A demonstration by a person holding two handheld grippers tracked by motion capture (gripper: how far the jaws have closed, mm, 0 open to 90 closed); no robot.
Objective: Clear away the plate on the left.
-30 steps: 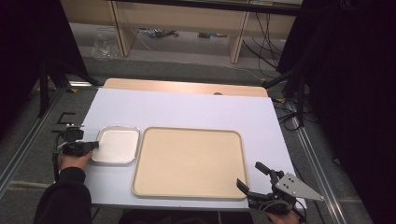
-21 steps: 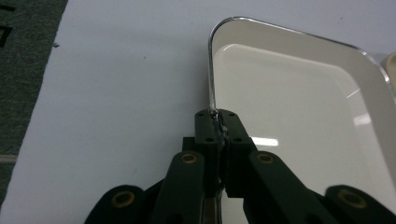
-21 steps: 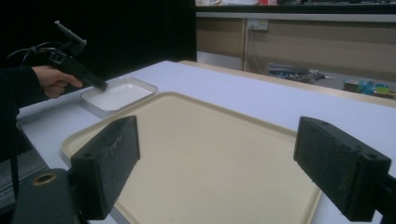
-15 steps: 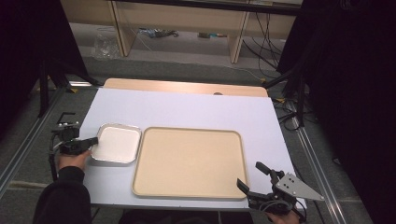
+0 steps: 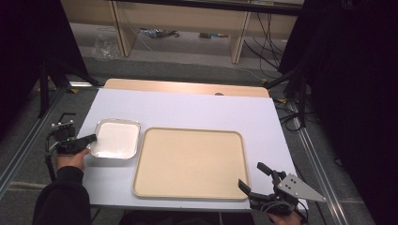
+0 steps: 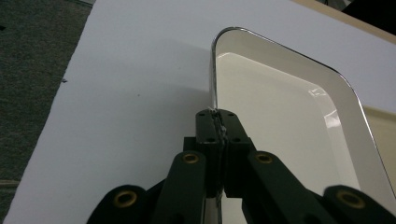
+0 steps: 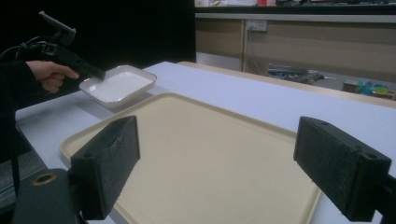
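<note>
We note the right gripper (image 5: 251, 177) at the near right corner of the bench (image 5: 187, 110), jaws spread wide and holding nothing, hovering just off the near right corner of the beige tray (image 5: 190, 161). The bench top is a pale, white-lilac sheet with a wooden edge showing along the far side. The tray lies flat near the bench's near edge, centre to right, bare. Just beside its left edge sits a white rectangular dish (image 5: 116, 138) with rounded corners and a metallic rim, glossy inside. The left gripper (image 6: 218, 122) is clenched on the dish's left rim, held by a hand (image 5: 71, 158) at the left edge of the bench. Beyond the bench: grey floor, wooden shelving, loose cables, dark curtains on both sides.
</note>
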